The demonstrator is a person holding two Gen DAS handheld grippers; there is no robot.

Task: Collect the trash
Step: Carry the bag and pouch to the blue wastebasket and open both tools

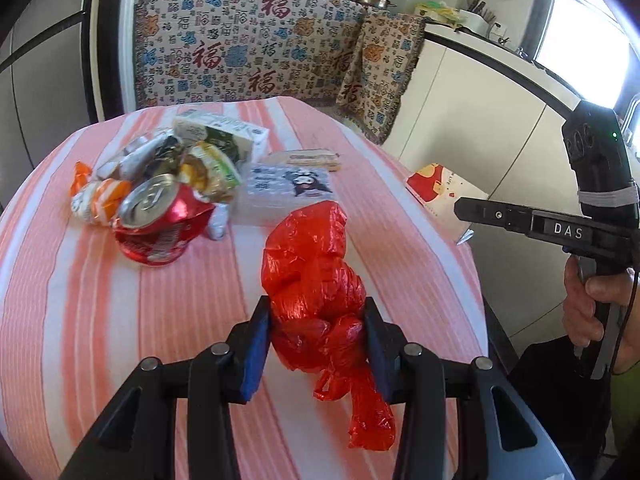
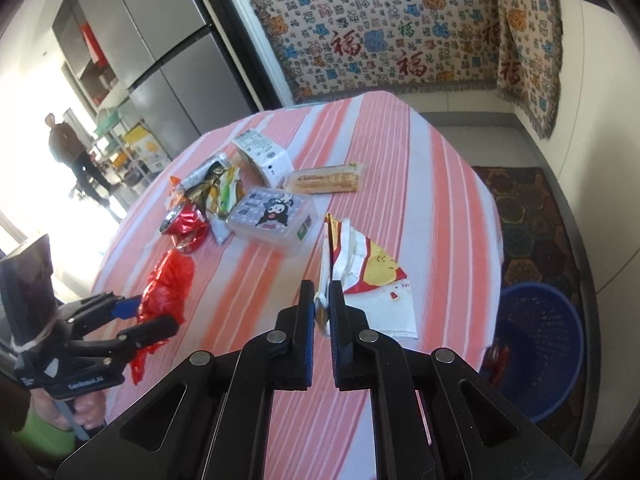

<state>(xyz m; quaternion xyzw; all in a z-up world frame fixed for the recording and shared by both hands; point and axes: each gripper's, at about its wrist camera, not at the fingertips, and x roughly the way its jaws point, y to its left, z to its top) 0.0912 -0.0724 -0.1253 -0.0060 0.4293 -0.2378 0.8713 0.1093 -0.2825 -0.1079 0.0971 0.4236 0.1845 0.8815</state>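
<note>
My left gripper [image 1: 316,320] is shut on a crumpled red plastic bag [image 1: 308,264] above the pink striped table [image 1: 120,340]; the bag also shows in the right wrist view [image 2: 168,284]. My right gripper [image 2: 322,304] is shut on the edge of a white and yellow paper wrapper [image 2: 372,280], which lies at the table's right side [image 1: 440,192]. A crushed red can [image 1: 160,220] lies in a pile of wrappers [image 1: 192,160] at the left. A clear plastic box with a cartoon label [image 2: 272,216] sits mid-table.
A blue plastic basket [image 2: 540,344] stands on the floor right of the table. A white carton [image 2: 264,156] and a wrapped pastry [image 2: 326,178] lie farther back. A patterned cloth [image 1: 248,48] covers the counter behind. A person [image 2: 66,148] stands far left.
</note>
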